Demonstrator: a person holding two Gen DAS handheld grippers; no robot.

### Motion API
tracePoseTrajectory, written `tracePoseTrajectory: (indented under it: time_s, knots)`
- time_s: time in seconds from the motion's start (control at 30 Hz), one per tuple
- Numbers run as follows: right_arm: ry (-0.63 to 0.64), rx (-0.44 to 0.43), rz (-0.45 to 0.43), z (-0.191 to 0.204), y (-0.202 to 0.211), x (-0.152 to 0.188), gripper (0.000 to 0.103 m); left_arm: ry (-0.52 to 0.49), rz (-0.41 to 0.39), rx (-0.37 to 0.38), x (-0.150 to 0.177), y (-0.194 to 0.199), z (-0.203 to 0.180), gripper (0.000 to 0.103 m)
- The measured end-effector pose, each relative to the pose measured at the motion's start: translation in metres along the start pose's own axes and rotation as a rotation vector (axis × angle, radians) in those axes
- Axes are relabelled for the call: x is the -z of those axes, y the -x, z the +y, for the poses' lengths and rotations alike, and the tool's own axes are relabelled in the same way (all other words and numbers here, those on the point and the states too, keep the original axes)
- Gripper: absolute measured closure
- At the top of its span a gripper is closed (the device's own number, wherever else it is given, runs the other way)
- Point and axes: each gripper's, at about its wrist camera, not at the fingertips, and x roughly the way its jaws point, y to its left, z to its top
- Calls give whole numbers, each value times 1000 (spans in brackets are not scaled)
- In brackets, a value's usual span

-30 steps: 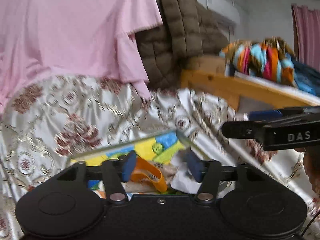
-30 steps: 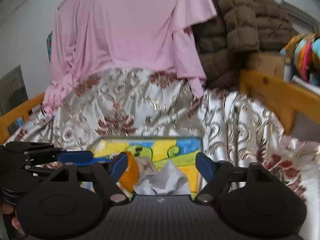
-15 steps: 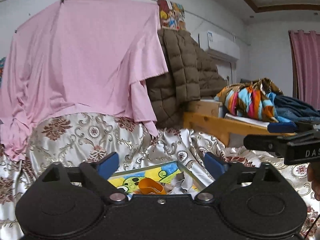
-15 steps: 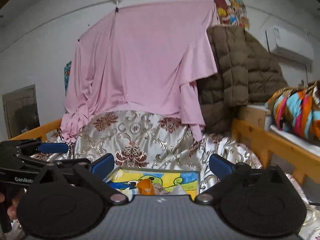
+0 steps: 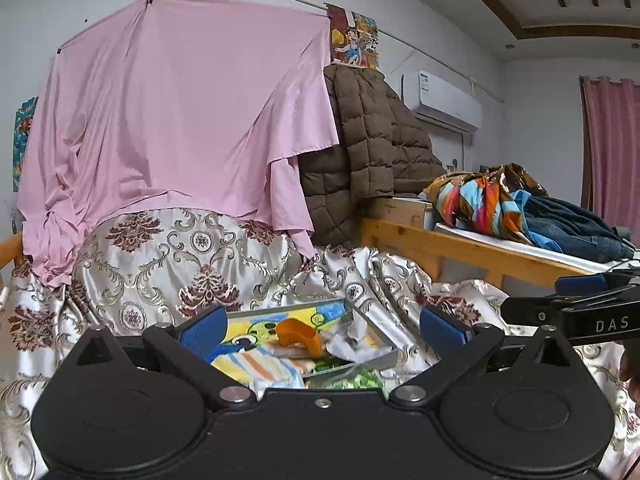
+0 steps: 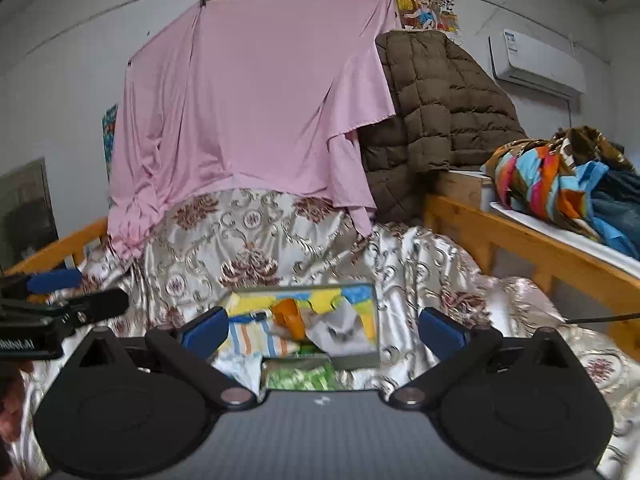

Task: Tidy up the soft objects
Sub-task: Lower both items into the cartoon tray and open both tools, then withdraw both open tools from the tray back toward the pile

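Observation:
A shallow tray (image 5: 366, 314) (image 6: 362, 358) with a bright cartoon print lies on the patterned bedspread (image 5: 168, 256) (image 6: 256, 240). In it lie an orange band (image 5: 300, 334) (image 6: 290, 316), a crumpled grey cloth (image 5: 348, 338) (image 6: 340, 334) and a striped cloth (image 5: 260, 364) (image 6: 256, 340). A green item (image 5: 352, 380) (image 6: 300, 374) lies by the tray's near edge. My left gripper (image 5: 324, 330) is open and empty, held back from the tray. My right gripper (image 6: 324, 330) is open and empty, also held back from it.
A pink sheet (image 5: 180, 120) (image 6: 256, 108) and a brown quilted jacket (image 5: 372, 152) (image 6: 436, 112) hang at the back. A wooden bed frame (image 5: 460, 252) (image 6: 532, 248) on the right holds a colourful cloth (image 5: 476, 200) (image 6: 544, 180) and dark jeans (image 5: 576, 228).
Both grippers have opened wide and pulled up and back from the tray. The cloths and orange band stay in the tray.

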Motion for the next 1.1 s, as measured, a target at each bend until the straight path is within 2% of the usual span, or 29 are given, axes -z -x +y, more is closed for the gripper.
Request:
tracePoseTrajectory:
  time_s: [0.2, 0.43, 0.9, 1.1]
  knots:
    - [-8, 16, 27, 10, 25, 21, 0, -22, 30, 1, 25, 27, -5, 1]
    - [-22, 48, 93, 20, 35, 50, 0, -56, 74, -8, 53, 43, -7, 1]
    - [-28, 119, 222, 30, 22, 95, 0, -77, 218, -65, 91, 36, 1, 1]
    - [-30, 107, 292, 29, 8, 109, 0, -107, 274, -93, 98, 27, 1, 1]
